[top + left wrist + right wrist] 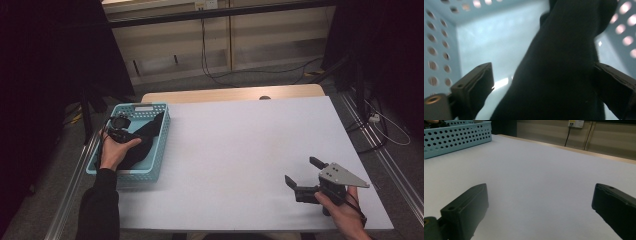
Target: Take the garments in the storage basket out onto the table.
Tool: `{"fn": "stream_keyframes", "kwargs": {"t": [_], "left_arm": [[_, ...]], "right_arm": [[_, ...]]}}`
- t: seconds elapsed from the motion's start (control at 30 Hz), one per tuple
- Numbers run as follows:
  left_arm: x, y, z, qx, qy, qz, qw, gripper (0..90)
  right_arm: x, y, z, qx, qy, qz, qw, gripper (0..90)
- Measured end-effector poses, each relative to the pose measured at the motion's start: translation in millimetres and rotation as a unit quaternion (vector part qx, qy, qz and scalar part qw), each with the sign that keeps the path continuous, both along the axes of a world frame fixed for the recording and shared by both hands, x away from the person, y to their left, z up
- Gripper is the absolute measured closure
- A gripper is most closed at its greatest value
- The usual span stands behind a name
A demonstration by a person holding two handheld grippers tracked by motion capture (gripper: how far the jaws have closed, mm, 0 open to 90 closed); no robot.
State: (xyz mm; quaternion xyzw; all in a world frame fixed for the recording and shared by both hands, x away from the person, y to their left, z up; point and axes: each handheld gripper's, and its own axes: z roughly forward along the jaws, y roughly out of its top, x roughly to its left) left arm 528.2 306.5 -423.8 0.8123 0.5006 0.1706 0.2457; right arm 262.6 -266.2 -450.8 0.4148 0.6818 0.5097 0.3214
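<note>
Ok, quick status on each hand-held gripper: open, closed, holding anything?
Left hand-held gripper: open, jaws wide on either side of the black cloth in the blue basket, not clamped.
Right hand-held gripper: open, holding nothing, above the white table.

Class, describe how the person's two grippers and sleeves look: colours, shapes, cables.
Both the left gripper and the right gripper are black, with blocky fingers. The right carries a grey three-cornered plate. The left arm wears a black sleeve.

A black sleeve (100,207) on the left arm; the right hand-held gripper (304,176) is black with a grey three-cornered plate (341,175).
</note>
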Motion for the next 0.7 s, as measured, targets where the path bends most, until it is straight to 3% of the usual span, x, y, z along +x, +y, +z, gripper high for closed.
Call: {"fn": "stream_keyframes", "kwargs": {"t": [0.03, 0.07, 0.1, 0.27, 0.3, 0.37, 0.53, 0.57, 0.63, 0.7], "left_arm": [[3.0, -0.7, -2.8, -0.001, 0.020, 0.005, 0.9998, 5.3], [3.0, -0.7, -2.8, -0.001, 0.020, 0.005, 0.9998, 4.8], [4.3, -1.3, -3.6, -0.005, 0.036, -0.014, 0.9992, 6.8], [3.7, -7.7, -6.1, -0.001, 0.053, -0.027, 0.9982, 15.7], [4.3, -10.0, -9.2, 0.014, 0.065, -0.040, 0.9970, 17.3], [6.1, -12.2, -13.5, 0.010, 0.088, -0.040, 0.9953, 18.2], [7.0, -15.1, -15.3, 0.025, 0.102, -0.047, 0.9933, 12.0], [7.1, -15.4, -16.3, 0.037, 0.105, -0.050, 0.9925, 9.4], [7.4, -15.5, -18.3, 0.038, 0.118, -0.050, 0.9911, 2.5], [7.8, -15.4, -17.3, 0.042, 0.123, -0.045, 0.9904, 2.2]], "right_arm": [[0.0, 0.1, 0.0, 0.002, 0.001, 0.000, 1.0000, 0.5], [0.0, 0.1, 0.1, 0.002, 0.002, 0.000, 1.0000, 0.5], [0.1, 0.2, -0.1, 0.001, 0.002, 0.000, 1.0000, 0.5], [0.5, 1.0, -0.5, -0.001, 0.005, 0.001, 1.0000, 0.6], [0.5, 1.1, -0.6, -0.002, 0.005, 0.001, 1.0000, 0.6], [0.5, 1.0, -0.7, -0.002, 0.006, 0.001, 1.0000, 0.6], [0.5, 1.0, -0.8, -0.002, 0.007, 0.001, 1.0000, 0.6], [0.5, 1.1, -0.8, -0.002, 0.007, 0.001, 1.0000, 0.6], [0.5, 1.1, -0.8, -0.002, 0.007, 0.001, 1.0000, 0.6], [0.5, 1.0, -0.9, -0.001, 0.007, 0.002, 1.0000, 0.6]]}}
